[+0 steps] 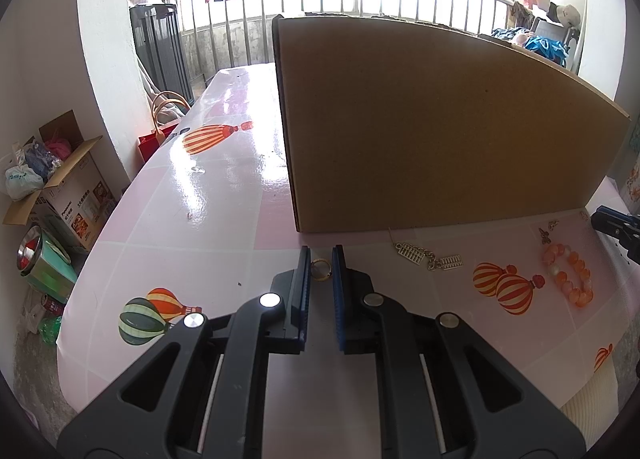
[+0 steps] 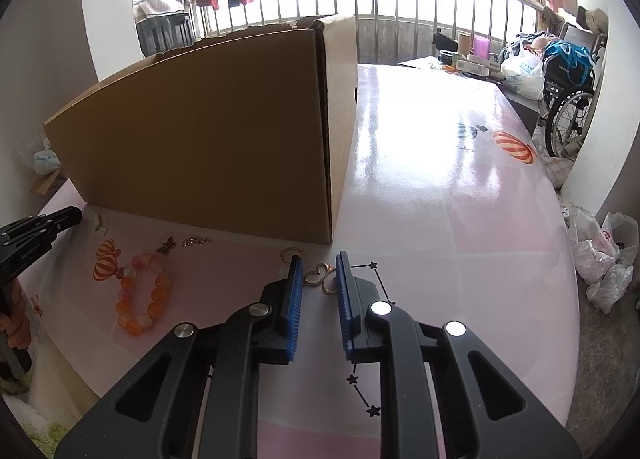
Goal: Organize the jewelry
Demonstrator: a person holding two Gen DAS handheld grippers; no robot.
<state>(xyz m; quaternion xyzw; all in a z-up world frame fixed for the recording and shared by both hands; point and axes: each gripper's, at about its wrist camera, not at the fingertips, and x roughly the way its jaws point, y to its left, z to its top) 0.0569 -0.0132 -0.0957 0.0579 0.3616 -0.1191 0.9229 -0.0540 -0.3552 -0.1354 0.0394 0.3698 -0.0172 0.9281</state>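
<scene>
Blue-padded fingers of my left gripper (image 1: 321,255) sit nearly closed around a small gold ring (image 1: 321,269) on the table (image 1: 208,227), just in front of the cardboard box (image 1: 440,131); whether the pads pinch it, I cannot tell. Near the box's right corner, my right gripper (image 2: 318,259) stands narrowly parted, a gold heart charm (image 2: 318,274) between its pads, grip unclear. An orange bead bracelet (image 2: 140,295) lies between both grippers.
</scene>
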